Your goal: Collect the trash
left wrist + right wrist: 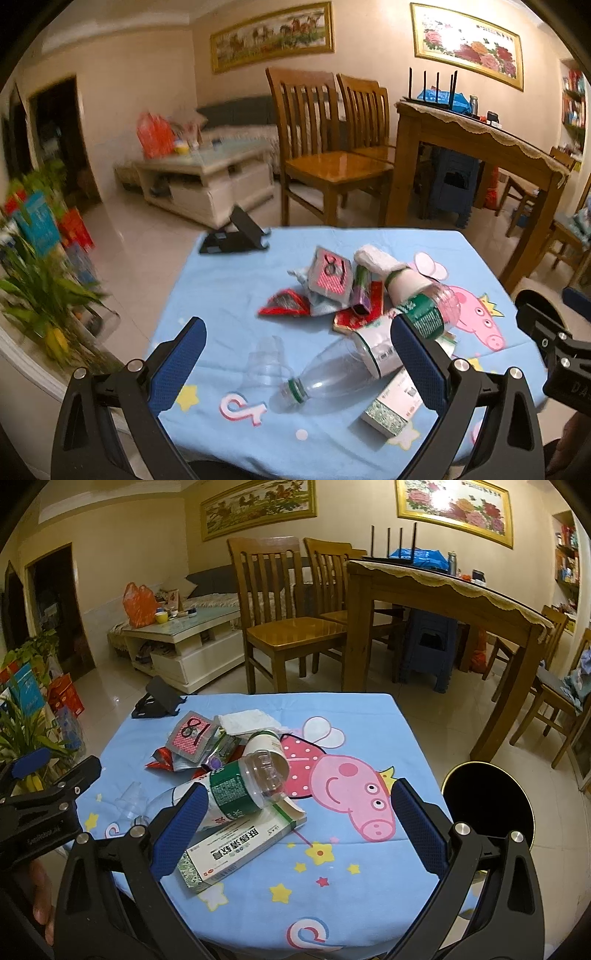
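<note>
**Ana:** Left gripper hangs over the near side of the table, blue pads spread wide with nothing between them, and right under it lies the clear bottle, on its side, neck towards us.

**Ben:** And the right gripper is just as wide apart and just as empty, hovering beside the pink cartoon pig printed on the cloth. Left of that pig is the whole trash heap: the green-labelled bottle, lying open-mouthed, the medicine carton touching it on the near side, and beyond the bottle a paper cup, a crumpled tissue and a pink-dotted card.

**Ana:** Red wrapper on the heap's far left too. Right of the pig, off the table's edge, a black round bin, as I read it.

**Ben:** Risks, then. Those bottles are round, slick and empty, so I'd expect a pinch off-centre to squirt one away, maybe rolling off the table.

**Ana:** Everything overlaps, too. Lift the green bottle carelessly and the carton could drag along and drop. And both grippers crowd one pile; they could knock each other.
</note>
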`<state>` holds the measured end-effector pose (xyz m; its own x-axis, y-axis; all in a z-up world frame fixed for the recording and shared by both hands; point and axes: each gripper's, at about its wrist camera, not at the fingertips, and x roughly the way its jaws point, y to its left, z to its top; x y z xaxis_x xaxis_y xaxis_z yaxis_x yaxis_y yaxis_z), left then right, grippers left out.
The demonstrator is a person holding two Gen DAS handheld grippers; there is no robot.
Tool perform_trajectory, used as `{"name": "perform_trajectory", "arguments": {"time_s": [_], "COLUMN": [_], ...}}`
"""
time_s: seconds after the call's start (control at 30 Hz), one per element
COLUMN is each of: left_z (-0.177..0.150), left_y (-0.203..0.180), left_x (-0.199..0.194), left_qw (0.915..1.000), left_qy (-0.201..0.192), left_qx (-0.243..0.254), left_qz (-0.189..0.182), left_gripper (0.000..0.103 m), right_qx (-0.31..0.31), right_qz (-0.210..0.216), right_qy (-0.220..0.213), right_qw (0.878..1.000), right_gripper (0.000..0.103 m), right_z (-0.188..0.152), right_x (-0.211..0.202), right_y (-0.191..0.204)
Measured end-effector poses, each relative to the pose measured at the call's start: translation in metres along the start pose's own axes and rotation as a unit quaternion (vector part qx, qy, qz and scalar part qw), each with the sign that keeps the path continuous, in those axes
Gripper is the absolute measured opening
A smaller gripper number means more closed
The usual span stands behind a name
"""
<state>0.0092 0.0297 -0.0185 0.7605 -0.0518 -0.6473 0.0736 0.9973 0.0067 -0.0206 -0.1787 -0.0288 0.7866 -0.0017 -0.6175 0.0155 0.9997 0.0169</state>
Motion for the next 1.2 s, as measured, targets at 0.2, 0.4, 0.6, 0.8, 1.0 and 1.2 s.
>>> {"name": "perform_trajectory", "arguments": {"time_s": [0.2, 0.4, 0.6, 0.8, 1.0, 1.2], "left_z": [-0.015, -0.054, -0.072, -0.064, -0.052, -0.041], "left_y": [0.086, 0.188, 0.226, 0.209, 0.161, 0.123], "left_x": [0.048, 0.058, 0.060, 0.063, 0.088, 0.117], "left_qw": [0.9891, 0.9561, 0.9504, 0.9737, 0.9695, 0.9546], "left_qy": [0.088, 0.082, 0.070, 0.091, 0.137, 0.173], "left_qx": [-0.116, -0.258, -0.290, -0.202, -0.158, -0.171], "left_qz": [-0.024, -0.112, -0.087, -0.054, -0.128, -0.172], "left_gripper": [0.096, 0.097, 0.096, 0.096, 0.096, 0.096], "right_qx": [-0.225, -0.448, -0.564, -0.581, -0.509, -0.408], "right_qz": [0.108, 0.098, 0.040, 0.041, 0.111, 0.154], "right_qy": [0.037, 0.125, 0.160, 0.181, 0.177, 0.155], "right_qw": [0.968, 0.880, 0.809, 0.793, 0.835, 0.887], "right_gripper": [0.098, 0.098, 0.097, 0.079, 0.073, 0.072], "right_z": [0.000, -0.014, -0.038, -0.047, -0.016, 0.006], "right_x": [0.033, 0.092, 0.135, 0.142, 0.111, 0.077], "right_y": [0.056, 0.117, 0.165, 0.178, 0.163, 0.115]}}
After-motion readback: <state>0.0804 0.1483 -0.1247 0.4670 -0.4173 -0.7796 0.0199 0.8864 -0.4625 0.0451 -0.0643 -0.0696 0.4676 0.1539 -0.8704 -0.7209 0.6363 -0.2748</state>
